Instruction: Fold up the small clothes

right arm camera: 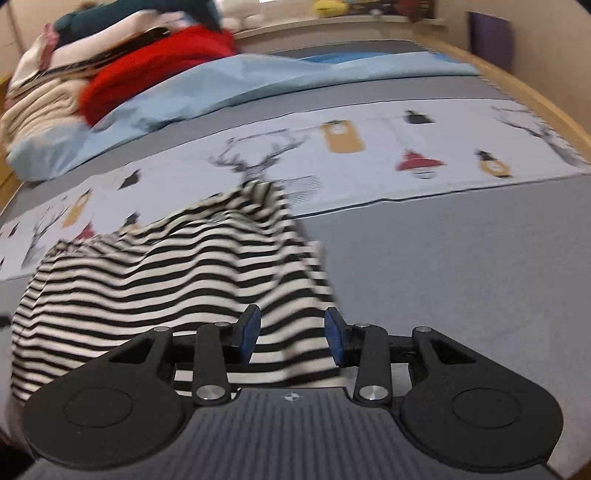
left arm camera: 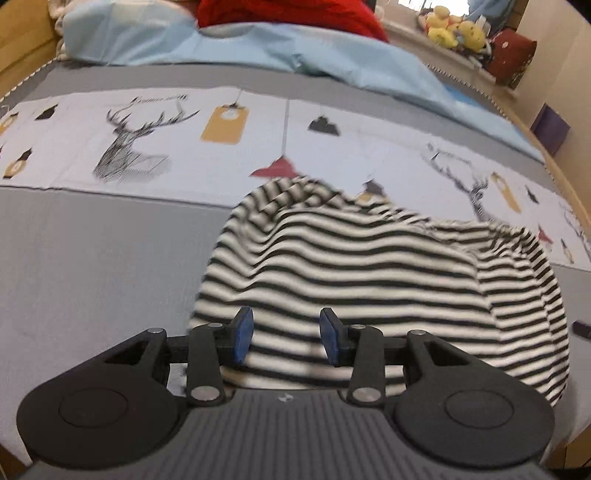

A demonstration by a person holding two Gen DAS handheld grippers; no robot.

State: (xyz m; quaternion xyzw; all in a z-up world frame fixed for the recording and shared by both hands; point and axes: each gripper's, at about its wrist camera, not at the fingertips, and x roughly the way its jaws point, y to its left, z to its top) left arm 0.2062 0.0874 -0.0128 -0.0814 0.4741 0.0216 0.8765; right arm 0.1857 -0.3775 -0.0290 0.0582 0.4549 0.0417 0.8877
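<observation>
A black-and-white striped garment (left arm camera: 369, 266) lies bunched on the grey bed cover, with folds and raised ridges. My left gripper (left arm camera: 286, 336) is open, its blue pads apart above the garment's near left edge. The same garment shows in the right wrist view (right arm camera: 166, 273). My right gripper (right arm camera: 291, 336) is open over the garment's near right edge, with nothing between its pads. Both views are slightly blurred.
A printed band with deer and tags (left arm camera: 147, 140) crosses the bed beyond the garment. A light blue sheet (left arm camera: 295, 55) and red fabric (left arm camera: 288, 14) lie further back. A pile of clothes (right arm camera: 74, 66) sits at the far left. The wooden bed edge (right arm camera: 535, 99) runs along the right.
</observation>
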